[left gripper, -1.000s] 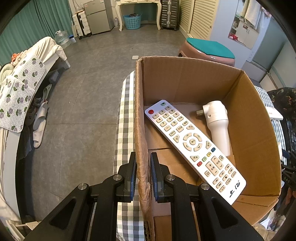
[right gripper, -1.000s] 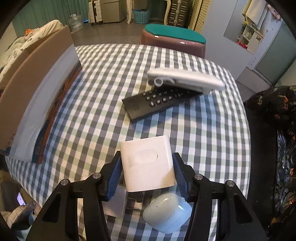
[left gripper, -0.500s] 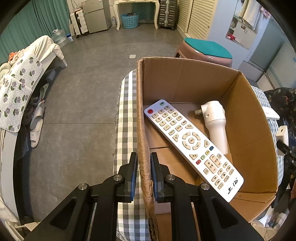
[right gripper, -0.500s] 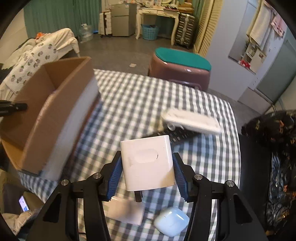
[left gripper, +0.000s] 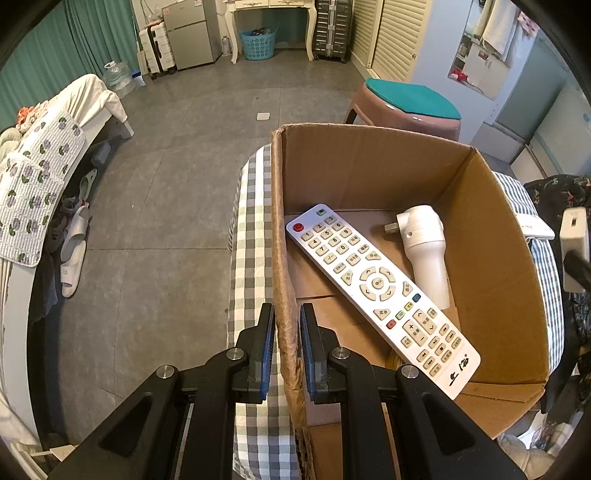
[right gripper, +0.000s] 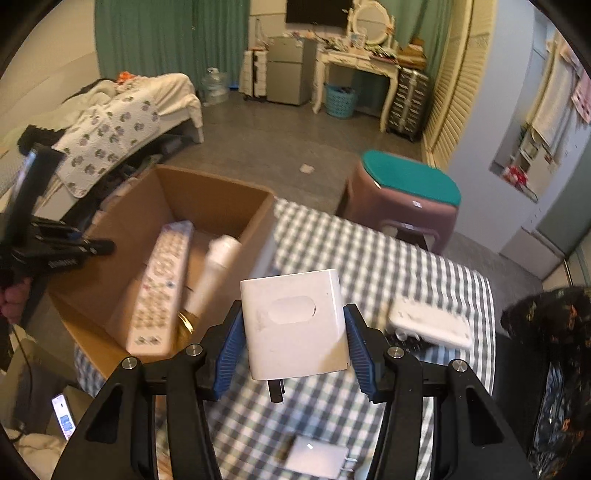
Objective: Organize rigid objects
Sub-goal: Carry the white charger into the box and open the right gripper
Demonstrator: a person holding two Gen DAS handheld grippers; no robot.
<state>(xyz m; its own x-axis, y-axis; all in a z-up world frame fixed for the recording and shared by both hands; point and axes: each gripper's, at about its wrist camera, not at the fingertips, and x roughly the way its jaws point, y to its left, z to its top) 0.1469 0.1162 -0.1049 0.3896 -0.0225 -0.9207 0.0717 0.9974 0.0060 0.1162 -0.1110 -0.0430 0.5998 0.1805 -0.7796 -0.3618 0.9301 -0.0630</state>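
White charger [right gripper: 295,325] upright in right gripper [right gripper: 293,350], prongs down.

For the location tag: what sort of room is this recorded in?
Most likely a lived-in bedroom at home: an unmade bed along one side, a white dressing table with an oval mirror at the far wall, and suitcases beside it.

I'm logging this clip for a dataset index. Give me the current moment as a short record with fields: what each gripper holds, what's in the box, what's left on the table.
left gripper: shut on the near wall of the cardboard box
right gripper: shut on a white charger, lifted above the checked tablecloth
in box: white remote, white plug-in device
left on table: white flat device lying over a black remote; small white adapter
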